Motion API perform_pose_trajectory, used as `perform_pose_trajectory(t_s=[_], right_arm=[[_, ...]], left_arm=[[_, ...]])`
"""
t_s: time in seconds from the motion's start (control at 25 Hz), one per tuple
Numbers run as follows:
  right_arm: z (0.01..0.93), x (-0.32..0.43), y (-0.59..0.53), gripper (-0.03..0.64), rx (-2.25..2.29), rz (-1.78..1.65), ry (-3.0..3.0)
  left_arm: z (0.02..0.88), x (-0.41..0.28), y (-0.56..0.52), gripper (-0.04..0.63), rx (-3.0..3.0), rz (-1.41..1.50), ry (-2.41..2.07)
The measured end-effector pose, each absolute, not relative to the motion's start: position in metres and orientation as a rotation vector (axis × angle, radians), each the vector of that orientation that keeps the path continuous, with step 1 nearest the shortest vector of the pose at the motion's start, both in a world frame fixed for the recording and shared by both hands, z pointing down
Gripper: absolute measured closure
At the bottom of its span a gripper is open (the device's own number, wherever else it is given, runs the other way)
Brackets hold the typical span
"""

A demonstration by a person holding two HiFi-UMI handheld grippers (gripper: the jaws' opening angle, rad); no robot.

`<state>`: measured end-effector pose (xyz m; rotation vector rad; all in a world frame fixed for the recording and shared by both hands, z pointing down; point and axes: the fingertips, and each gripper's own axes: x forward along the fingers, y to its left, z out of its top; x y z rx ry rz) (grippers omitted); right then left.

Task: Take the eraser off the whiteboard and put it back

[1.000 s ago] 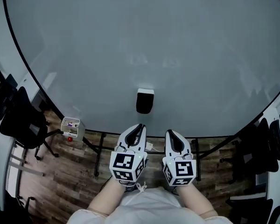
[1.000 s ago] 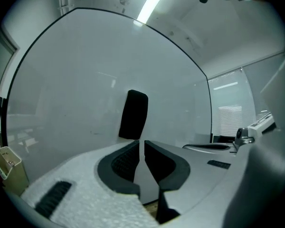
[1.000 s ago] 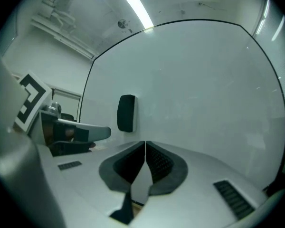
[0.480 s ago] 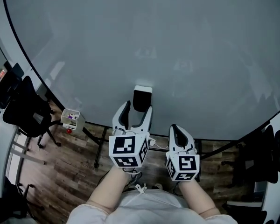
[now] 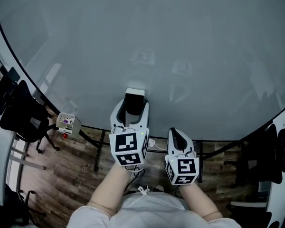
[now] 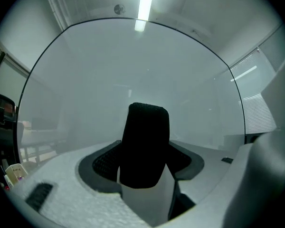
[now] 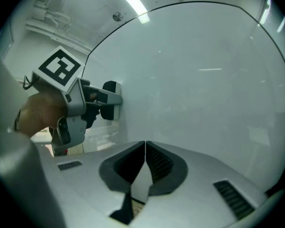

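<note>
Since half a second ago, the left gripper (image 5: 133,106) has advanced to the whiteboard (image 5: 190,42) and now straddles the eraser (image 5: 134,100), which sits low on the board, not yet lifted. The eraser's long axis runs up the board, in line with the fingers (image 6: 100,164). They bear on its two long sides, clamped across the short width as far as the left gripper view shows. The right gripper (image 5: 176,135) hangs back, lower and to the right, fingers together on nothing. Judgement: removal falls to the left gripper, by a straight pull off the board.
</note>
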<state>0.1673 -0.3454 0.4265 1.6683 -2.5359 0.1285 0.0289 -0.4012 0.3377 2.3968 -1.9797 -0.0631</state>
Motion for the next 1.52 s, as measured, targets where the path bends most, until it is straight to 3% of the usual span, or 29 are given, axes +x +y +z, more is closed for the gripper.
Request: perform_pose_trajectory(t_s=[0.72, 1.16, 1.52], right_arm=[[0.431, 0.16, -0.322, 0.588, 1.718, 0.121, -2.512], [0.442, 0.139, -0.302, 0.588, 1.757, 0.134, -2.477], [0.445, 0.137, -0.295, 0.588, 1.791, 0.142, -2.443]], left_arm=[[0.35, 0.013, -0.379, 0.333, 2.472, -0.029, -1.909], [0.428, 0.019, -0.328, 0.333, 2.493, 0.133, -1.737], [0.432, 0.025, -0.316, 0.333, 2.537, 0.16, -1.676]])
